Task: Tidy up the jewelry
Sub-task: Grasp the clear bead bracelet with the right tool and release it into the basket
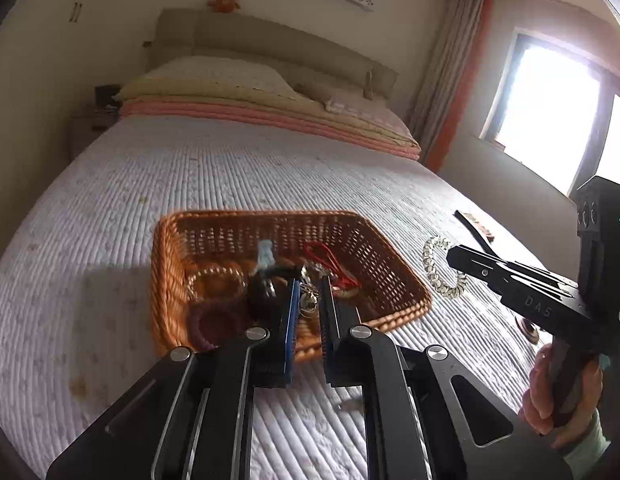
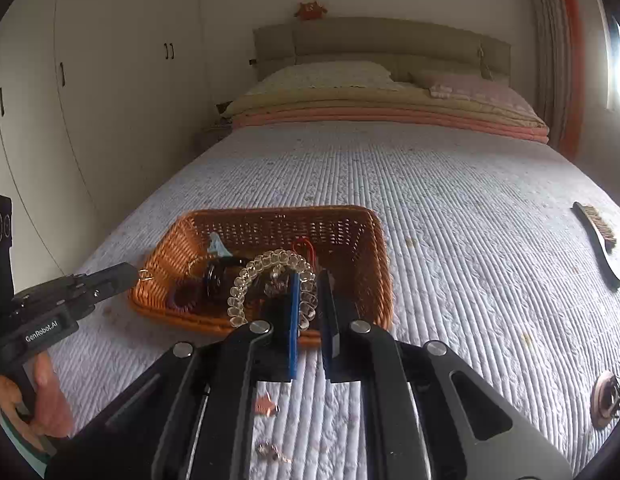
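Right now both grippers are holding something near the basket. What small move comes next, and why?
Probably carry the right gripper a little forward and open it. It pinches the clear bead bracelet at the near rim of the wicker basket, not yet clearly over its inside, while the left gripper, with a small metal piece, hangs above the basket.

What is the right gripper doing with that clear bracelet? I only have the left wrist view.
Observer: The right gripper has the clear bracelet pinched between its fingers.
Operator: Any loose jewelry I'm missing?
Observer: A copper star lies on the quilt below that gripper, outside the basket.
Operator: And my own catch?
Observer: From the side, a thin metal ring pokes out of the left gripper.
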Available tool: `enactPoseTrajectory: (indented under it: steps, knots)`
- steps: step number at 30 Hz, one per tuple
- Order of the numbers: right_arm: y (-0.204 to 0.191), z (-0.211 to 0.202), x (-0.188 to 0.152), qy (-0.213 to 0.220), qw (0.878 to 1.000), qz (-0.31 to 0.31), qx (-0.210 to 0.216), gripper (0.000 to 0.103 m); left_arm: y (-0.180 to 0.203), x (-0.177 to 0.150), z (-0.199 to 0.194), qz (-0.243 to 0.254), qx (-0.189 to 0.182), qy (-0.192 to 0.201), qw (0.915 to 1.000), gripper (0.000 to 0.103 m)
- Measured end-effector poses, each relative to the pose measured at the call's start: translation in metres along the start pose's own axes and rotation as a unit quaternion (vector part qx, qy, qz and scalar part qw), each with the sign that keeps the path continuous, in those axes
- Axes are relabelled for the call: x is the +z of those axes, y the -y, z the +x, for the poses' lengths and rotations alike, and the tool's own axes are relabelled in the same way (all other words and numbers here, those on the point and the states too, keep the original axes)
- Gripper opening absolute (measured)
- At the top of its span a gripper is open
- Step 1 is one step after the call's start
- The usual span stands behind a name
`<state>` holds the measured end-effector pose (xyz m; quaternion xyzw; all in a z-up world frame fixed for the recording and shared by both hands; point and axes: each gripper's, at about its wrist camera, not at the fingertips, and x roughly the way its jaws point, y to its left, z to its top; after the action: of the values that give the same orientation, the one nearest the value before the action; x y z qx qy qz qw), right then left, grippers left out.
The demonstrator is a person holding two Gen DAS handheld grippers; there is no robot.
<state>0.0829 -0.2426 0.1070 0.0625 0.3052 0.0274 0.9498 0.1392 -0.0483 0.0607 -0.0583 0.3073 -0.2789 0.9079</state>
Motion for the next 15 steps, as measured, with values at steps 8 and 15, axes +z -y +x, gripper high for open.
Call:
enactPoseTrajectory:
  steps: [8,15]
  knots:
    - [0.008,0.092,0.035,-0.064,0.998,0.029,-0.002,0.007,-0.036,0.013,0.069,-0.022,0.040,-0.042,0.9980,0.008]
    - [0.010,0.142,0.028,-0.115,0.992,0.040,-0.014,0.007,-0.045,0.012,0.085,-0.027,0.053,-0.060,0.9964,0.009]
